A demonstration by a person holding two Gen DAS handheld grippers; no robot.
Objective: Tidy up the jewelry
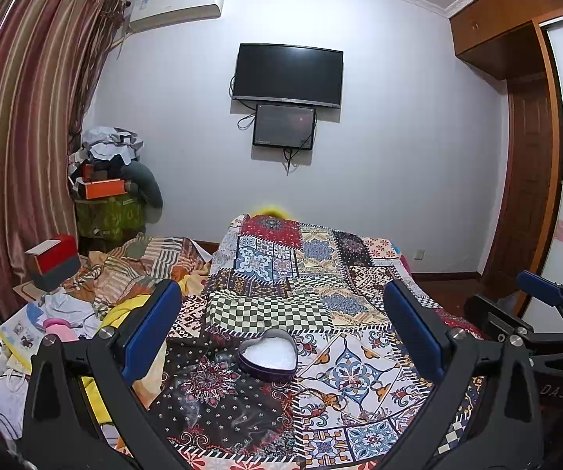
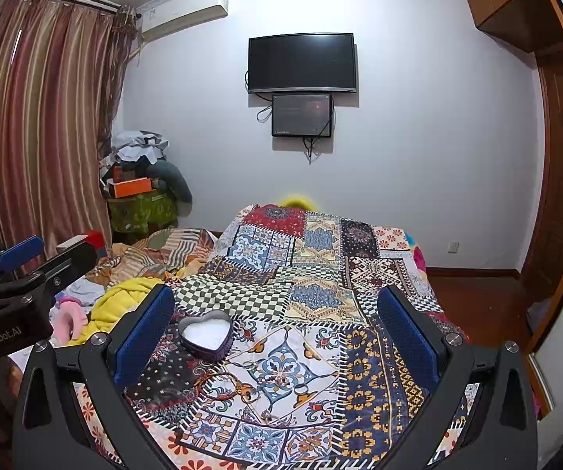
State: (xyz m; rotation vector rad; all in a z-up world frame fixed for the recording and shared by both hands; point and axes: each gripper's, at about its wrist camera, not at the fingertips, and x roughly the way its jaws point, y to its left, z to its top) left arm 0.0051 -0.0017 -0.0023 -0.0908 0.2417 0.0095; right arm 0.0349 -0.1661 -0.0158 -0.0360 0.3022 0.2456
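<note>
While thin jewelry pieces point(image 2: 238, 385) were hard to make out on my patchwork-patterned quilt point(image 2: 375, 387), both my left gripper point(image 1: 281, 337) and right gripper point(image 2: 275, 333) hovered empty, jaws apart, near the heart-shaped white-lined tin box point(image 1: 268, 354).

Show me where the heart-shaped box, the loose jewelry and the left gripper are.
heart-shaped box point(image 1: 268, 357): left wrist view, on its white lining.
jewelry point(image 2: 238, 385): right wrist view, on a ring-shaped piece lying on the quilt.
left gripper point(image 1: 281, 329): left wrist view, midway between its open blue fingertips.
</note>
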